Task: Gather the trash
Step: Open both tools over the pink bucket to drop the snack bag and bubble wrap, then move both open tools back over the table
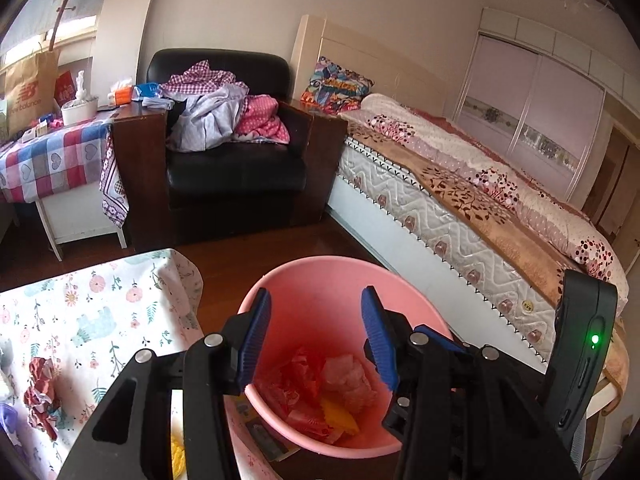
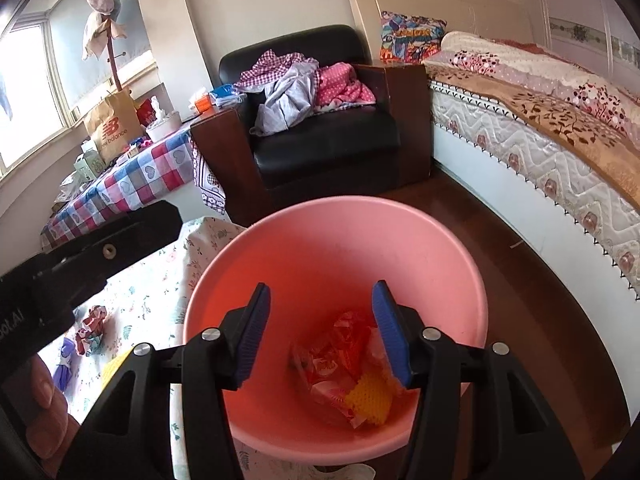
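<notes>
A pink bin [image 1: 320, 280] [image 2: 332, 248] stands on the floor beside a table with a floral cloth [image 1: 80, 320] [image 2: 152, 300]. Red, white and yellow wrappers [image 1: 320, 392] [image 2: 344, 376] lie at its bottom. My left gripper [image 1: 316, 340] hangs open over the bin with nothing between its blue pads. My right gripper [image 2: 320, 332] is also open above the bin's mouth, empty. A crumpled red paper ball [image 1: 40, 392] [image 2: 90, 328] lies on the floral cloth, with a purple scrap [image 2: 64, 364] and a yellow piece [image 2: 116, 364] near it.
A black armchair [image 1: 236, 168] [image 2: 324, 140] piled with clothes stands behind the bin. A bed [image 1: 460, 184] [image 2: 540, 128] runs along the right. A checked-cloth table [image 1: 52, 152] [image 2: 132, 176] with a paper bag is at the left. A person's hand [image 2: 44, 412] holds the other gripper's body.
</notes>
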The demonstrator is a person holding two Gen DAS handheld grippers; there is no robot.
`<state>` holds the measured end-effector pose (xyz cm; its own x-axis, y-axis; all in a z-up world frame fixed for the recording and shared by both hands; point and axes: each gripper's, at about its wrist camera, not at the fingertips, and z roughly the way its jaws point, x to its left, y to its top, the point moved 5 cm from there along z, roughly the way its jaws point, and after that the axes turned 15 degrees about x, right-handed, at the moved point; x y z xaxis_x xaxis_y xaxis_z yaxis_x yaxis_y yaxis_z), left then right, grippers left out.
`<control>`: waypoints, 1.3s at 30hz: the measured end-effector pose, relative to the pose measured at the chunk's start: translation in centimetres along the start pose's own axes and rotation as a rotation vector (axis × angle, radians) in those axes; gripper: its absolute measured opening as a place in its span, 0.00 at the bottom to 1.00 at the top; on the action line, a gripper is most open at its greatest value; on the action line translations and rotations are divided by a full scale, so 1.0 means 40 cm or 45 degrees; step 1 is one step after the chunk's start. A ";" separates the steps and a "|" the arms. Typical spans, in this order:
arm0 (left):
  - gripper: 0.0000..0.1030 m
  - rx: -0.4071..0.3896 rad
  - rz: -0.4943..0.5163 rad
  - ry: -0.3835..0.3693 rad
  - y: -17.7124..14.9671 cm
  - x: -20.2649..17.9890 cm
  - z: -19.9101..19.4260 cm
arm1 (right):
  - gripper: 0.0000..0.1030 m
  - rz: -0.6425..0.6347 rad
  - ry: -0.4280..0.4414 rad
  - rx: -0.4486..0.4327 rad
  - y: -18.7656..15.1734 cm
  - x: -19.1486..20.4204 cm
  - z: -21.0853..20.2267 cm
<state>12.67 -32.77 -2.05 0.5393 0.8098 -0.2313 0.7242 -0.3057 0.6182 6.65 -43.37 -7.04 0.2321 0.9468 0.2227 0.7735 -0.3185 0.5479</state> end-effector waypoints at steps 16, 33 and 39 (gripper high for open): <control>0.45 -0.088 0.008 0.068 -0.070 0.094 -0.169 | 0.52 -0.108 -0.092 -0.062 -0.041 0.080 -0.093; 0.45 -0.084 -0.176 0.339 -0.314 0.420 -0.399 | 0.52 -0.288 0.017 0.078 -0.152 0.313 -0.061; 0.45 -0.046 -0.178 0.508 -0.419 0.526 -0.475 | 0.52 -0.352 0.124 0.170 -0.201 0.401 -0.031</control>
<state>3.70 -1.09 -3.00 0.2235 0.9747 -0.0103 0.7590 -0.1674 0.6292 3.43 -25.66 -6.87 -0.0502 0.9859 0.1595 0.8713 -0.0349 0.4895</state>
